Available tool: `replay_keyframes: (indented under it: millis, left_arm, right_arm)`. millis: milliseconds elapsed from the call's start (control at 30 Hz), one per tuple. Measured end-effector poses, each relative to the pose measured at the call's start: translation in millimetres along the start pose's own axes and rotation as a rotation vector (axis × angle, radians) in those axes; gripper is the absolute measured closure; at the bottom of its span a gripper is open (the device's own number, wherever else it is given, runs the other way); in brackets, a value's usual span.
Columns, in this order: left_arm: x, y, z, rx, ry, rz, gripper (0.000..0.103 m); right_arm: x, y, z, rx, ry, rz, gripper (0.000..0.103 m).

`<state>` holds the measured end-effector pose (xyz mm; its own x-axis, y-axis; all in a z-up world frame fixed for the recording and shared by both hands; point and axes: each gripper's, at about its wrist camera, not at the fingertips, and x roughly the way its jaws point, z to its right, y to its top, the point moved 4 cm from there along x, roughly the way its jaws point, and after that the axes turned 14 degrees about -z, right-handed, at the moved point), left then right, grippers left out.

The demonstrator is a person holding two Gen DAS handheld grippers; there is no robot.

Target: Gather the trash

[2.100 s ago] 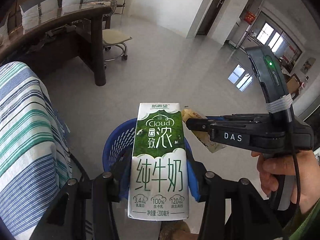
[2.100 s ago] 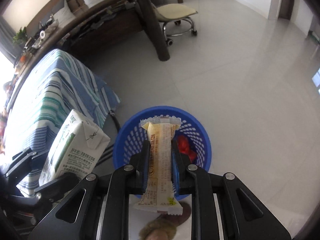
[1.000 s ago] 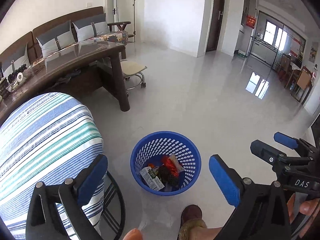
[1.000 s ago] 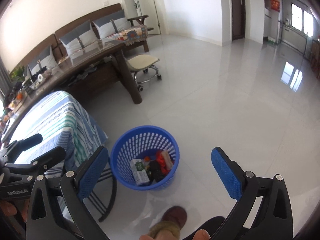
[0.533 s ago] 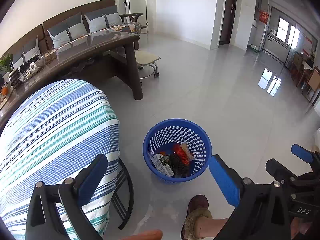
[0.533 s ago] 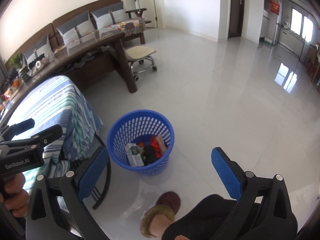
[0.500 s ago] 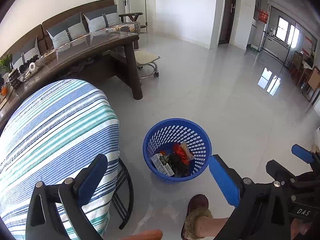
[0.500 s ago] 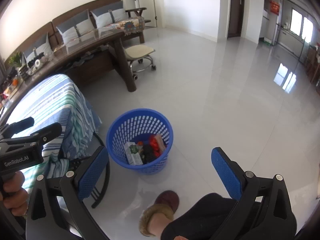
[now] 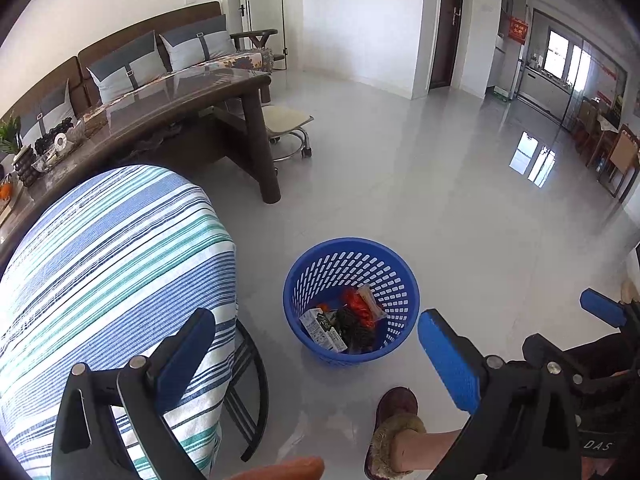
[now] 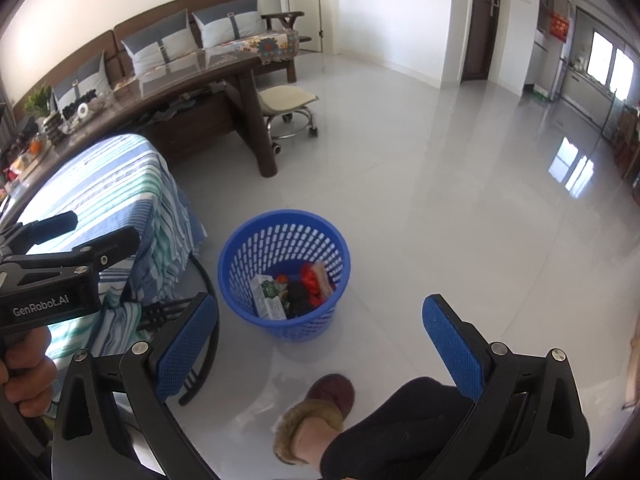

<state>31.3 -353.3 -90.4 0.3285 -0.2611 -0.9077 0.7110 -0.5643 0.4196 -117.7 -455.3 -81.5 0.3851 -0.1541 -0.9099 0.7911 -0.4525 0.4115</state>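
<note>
Left wrist view: a blue basket [image 9: 351, 300] stands on the pale tiled floor [image 9: 440, 200], just beside a small counter under a striped cloth [image 9: 112, 260]. Inside it lie a green-and-white milk carton [image 9: 323, 330], a red wrapper [image 9: 357, 307], a pale snack packet [image 9: 370, 300] and some dark scraps too small to name. The left gripper [image 9: 316, 354] hangs above and short of the basket, its jaws spread wide with nothing between the blue pads [image 9: 448, 360]. From the right wrist camera the same basket [image 10: 285, 276] sits ahead and below, carton [image 10: 267, 297] propped against its near wall, and the right gripper [image 10: 320, 338] is likewise held high over the floor with jaws wide and empty. The left gripper shows at that picture's left edge [image 10: 70, 236], held level in the person's hand [image 10: 24, 368] over the striped cloth, well apart from the basket. A slippered foot [image 10: 316, 412] is planted just in front of the basket.

Judged from this, the collecting looks largely done: trash is in the basket, both tools are empty, and no loose litter shows on the striped cloth or the floor. The long dark wooden counter [image 9: 168, 100] behind carries small items at its far end, too small to tell whether any is trash, so something may be left there.
</note>
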Motion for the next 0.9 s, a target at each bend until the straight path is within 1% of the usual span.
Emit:
replay_keyframes:
  millis: [900]
  left_arm:
    - [0.3,-0.4,-2.3,-0.013,-0.004,-0.004,0.0]
  right_arm:
    - [0.3,-3.4,-1.8,0.009,-0.005,-0.015,0.001]
